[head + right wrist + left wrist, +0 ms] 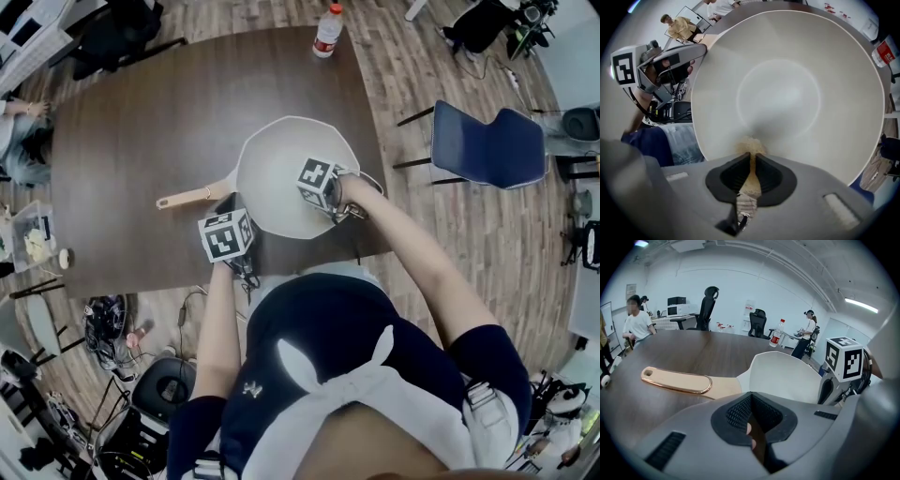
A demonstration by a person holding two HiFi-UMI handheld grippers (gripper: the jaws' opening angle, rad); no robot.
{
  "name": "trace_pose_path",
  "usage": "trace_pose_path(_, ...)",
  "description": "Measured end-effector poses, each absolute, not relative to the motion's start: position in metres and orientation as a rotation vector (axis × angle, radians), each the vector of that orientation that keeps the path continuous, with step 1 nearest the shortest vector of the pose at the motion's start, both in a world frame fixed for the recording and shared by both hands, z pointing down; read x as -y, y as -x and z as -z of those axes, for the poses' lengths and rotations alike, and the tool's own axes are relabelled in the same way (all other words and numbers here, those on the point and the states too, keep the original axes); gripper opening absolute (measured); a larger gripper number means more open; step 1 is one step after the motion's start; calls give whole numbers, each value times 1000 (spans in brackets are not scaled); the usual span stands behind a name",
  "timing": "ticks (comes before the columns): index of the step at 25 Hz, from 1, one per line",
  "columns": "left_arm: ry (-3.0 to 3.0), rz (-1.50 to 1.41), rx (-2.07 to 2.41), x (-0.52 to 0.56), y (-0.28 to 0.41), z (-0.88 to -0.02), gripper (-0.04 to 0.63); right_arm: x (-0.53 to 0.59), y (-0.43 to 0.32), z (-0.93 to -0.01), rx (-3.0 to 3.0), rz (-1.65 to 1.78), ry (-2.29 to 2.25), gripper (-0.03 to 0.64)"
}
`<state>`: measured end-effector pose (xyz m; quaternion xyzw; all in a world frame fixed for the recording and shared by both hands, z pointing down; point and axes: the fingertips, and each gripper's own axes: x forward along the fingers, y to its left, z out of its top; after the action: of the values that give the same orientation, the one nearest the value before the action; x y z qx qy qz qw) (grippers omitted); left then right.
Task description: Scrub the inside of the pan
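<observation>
A white pan (pixel 281 173) with a light wooden handle (pixel 192 196) lies on the dark brown table (pixel 141 122) near its front edge. My right gripper (pixel 309 192) is inside the pan at its right side, shut on a tan scrub pad (pixel 751 146) that rests on the pan's (pixel 787 89) inner wall. My left gripper (pixel 229 214) sits low by the handle's root, jaws shut, and nothing shows clearly between them. In the left gripper view the handle (pixel 677 380) runs left and the pan (pixel 787 376) rises just ahead of the left gripper (pixel 751 401).
A water bottle (pixel 327 30) stands at the table's far edge. A blue chair (pixel 487 145) is to the right of the table. Boxes and cables crowd the floor at the lower left. People (pixel 637 322) and office chairs are beyond the table.
</observation>
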<state>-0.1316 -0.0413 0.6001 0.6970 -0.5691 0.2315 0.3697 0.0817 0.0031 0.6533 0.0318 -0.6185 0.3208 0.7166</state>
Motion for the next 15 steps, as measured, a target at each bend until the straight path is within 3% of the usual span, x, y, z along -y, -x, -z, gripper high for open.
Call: trace_pose_path(15,-1785,-602,1463,40,132,-599,3,-28,-45,-647,1494,-886,3,34)
